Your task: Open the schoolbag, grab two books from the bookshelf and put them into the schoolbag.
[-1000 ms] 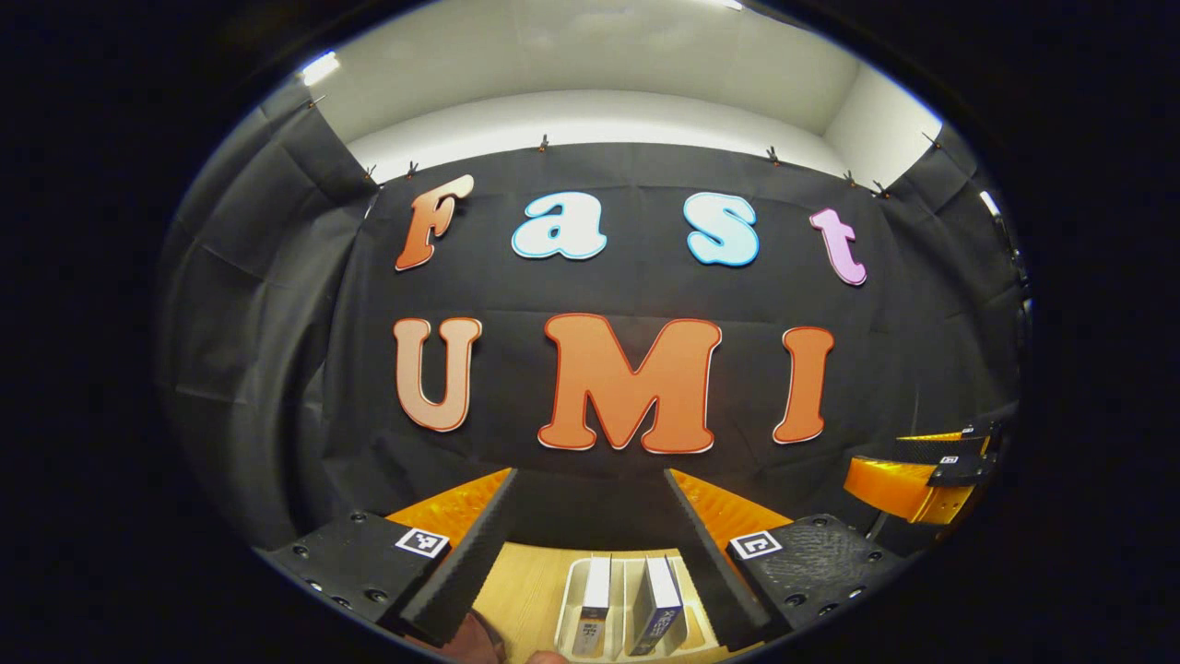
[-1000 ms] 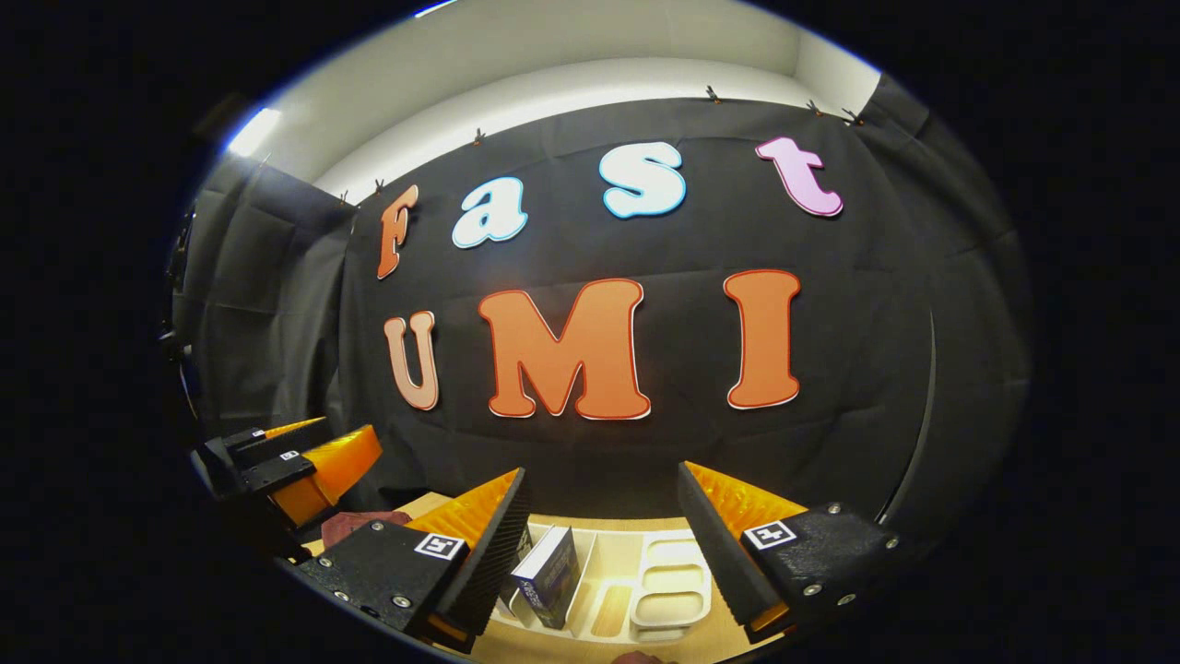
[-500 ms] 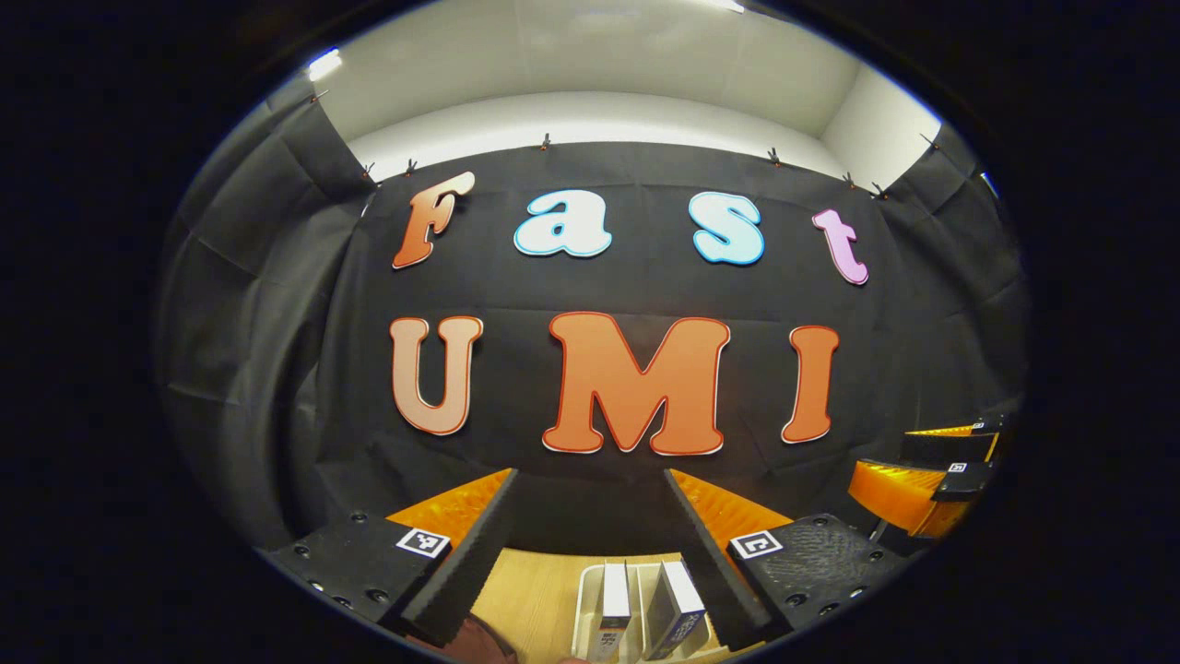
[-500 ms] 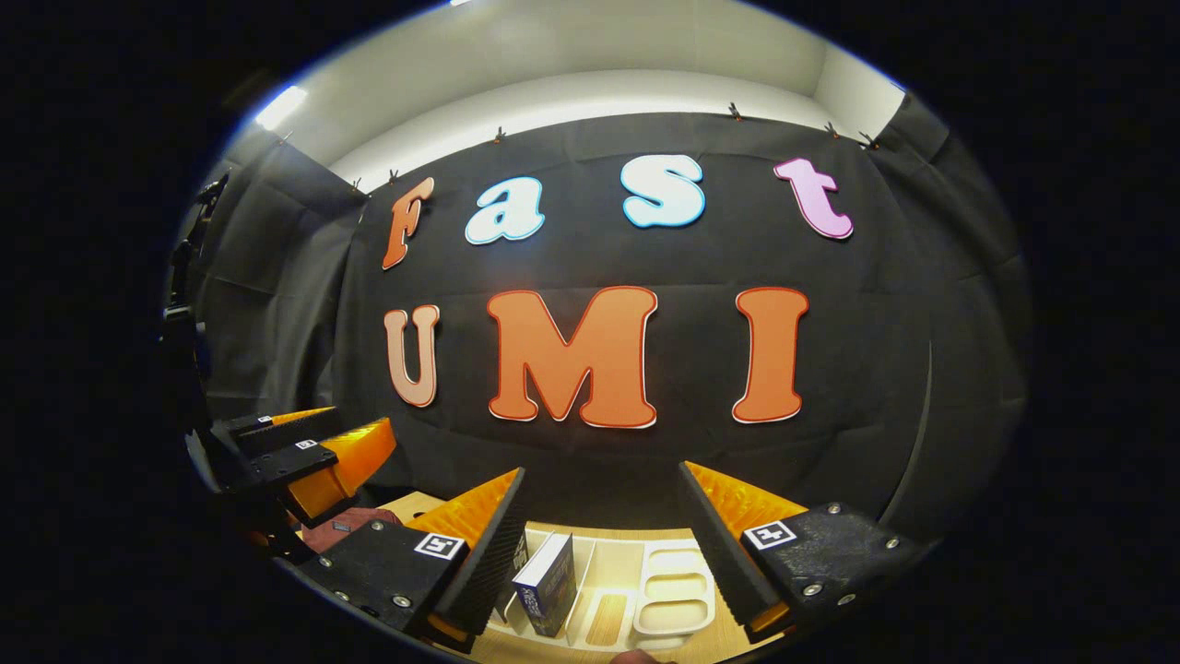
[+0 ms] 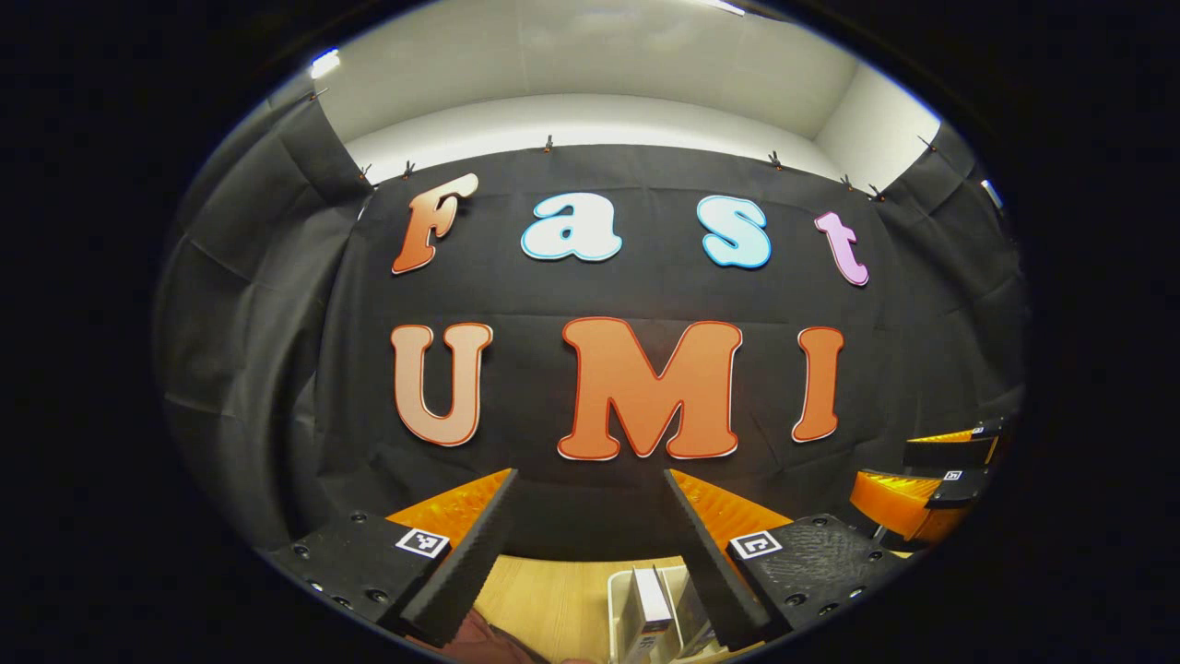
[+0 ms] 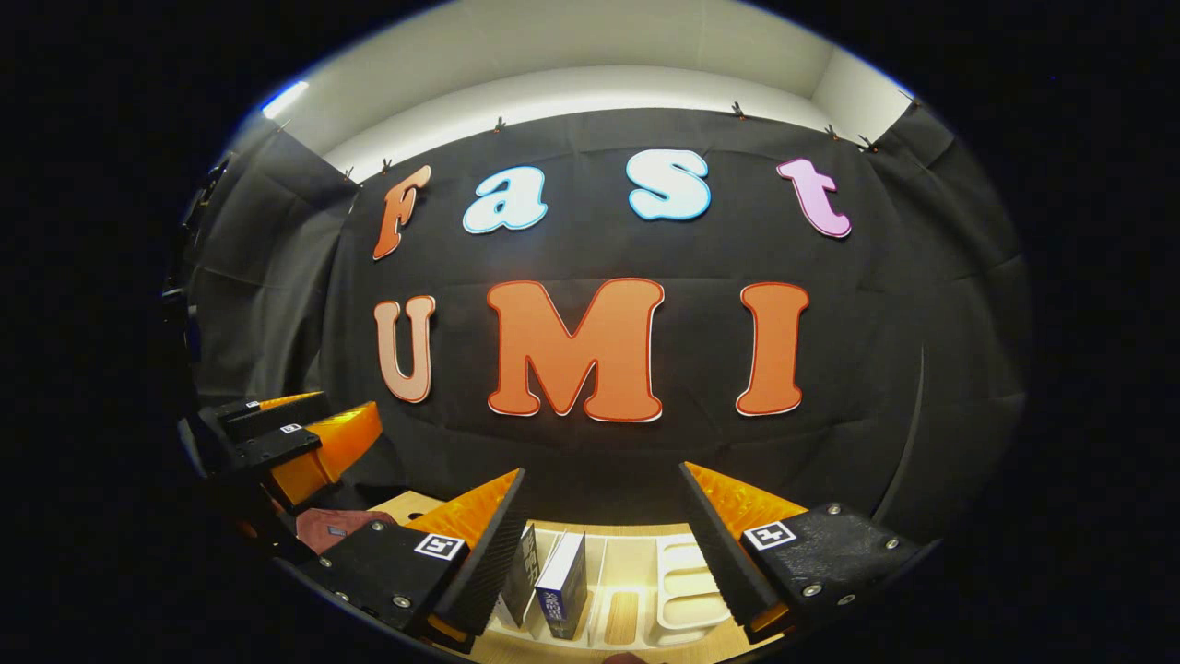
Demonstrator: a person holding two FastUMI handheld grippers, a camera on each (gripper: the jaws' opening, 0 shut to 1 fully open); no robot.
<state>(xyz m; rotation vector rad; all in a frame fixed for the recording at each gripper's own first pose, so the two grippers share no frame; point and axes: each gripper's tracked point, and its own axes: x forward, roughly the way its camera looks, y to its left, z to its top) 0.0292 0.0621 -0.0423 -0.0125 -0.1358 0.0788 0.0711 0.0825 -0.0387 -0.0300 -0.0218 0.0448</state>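
Two books (image 6: 551,583) are standing in the white bookshelf (image 6: 678,590) beneath me; both my left gripper (image 5: 590,544) and right gripper (image 6: 604,544) are hanging spread, grasping nothing—I'm risking toppling them if I'm descending crooked.

Each gripper has two long wedge-shaped fingers with ridged sides. The left gripper (image 5: 590,544) and right gripper (image 6: 604,544) sit on black blocks with small screws. Each block carries a little black-and-white square sticker.

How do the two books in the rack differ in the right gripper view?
The left book leans left, half hidden behind the right gripper's finger; the right book stands nearly upright, in full sight, spine facing the camera. Both stand in the white rack, untouched, jaws open.
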